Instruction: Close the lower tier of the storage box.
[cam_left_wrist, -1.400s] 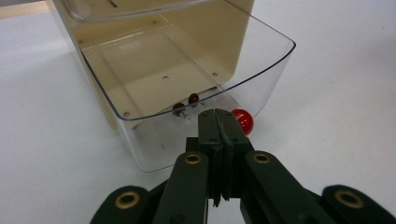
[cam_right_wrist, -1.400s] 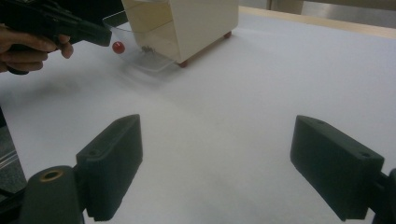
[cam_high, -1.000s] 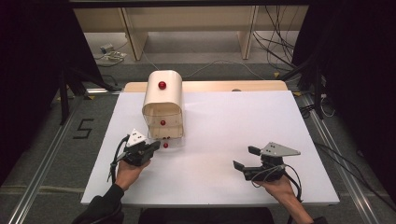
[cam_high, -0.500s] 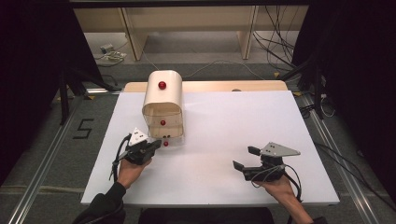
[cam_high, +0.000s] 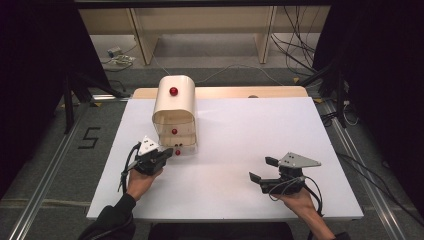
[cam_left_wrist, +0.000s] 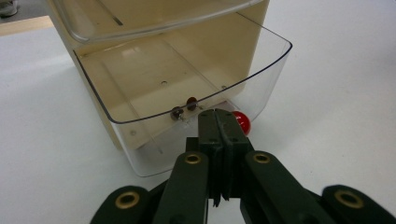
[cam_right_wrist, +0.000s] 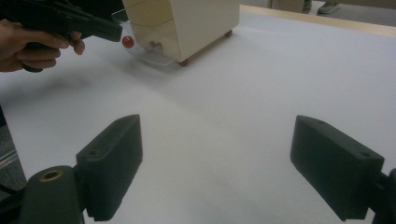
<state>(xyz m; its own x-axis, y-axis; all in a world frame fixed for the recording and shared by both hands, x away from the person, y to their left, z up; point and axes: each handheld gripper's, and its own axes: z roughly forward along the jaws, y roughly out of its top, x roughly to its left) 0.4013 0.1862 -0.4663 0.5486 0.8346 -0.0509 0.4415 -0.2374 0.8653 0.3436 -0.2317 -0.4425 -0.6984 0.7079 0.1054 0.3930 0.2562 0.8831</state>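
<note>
Left gripper view: left gripper (cam_left_wrist: 223, 122) closed at drawer knob (cam_left_wrist: 242, 122); right gripper (cam_right_wrist: 217, 175) open

A white desk (cam_high: 300, 130) stands on grey carpet floor (cam_high: 45, 165). Dark curtains (cam_high: 30, 75) hang at left and right. Far off, pale wooden furniture legs (cam_high: 137, 35) rise; cables (cam_high: 295, 55) trail far right.

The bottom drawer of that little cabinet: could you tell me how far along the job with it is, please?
Done: the bottom drawer stands pulled partly out of the cream cabinet and looks empty. In hand: the left tool, jaws shut, sits at the drawer's red knob. The right tool waits open over the white table. Whether the drawer goes further out or back in is unclear.
</note>
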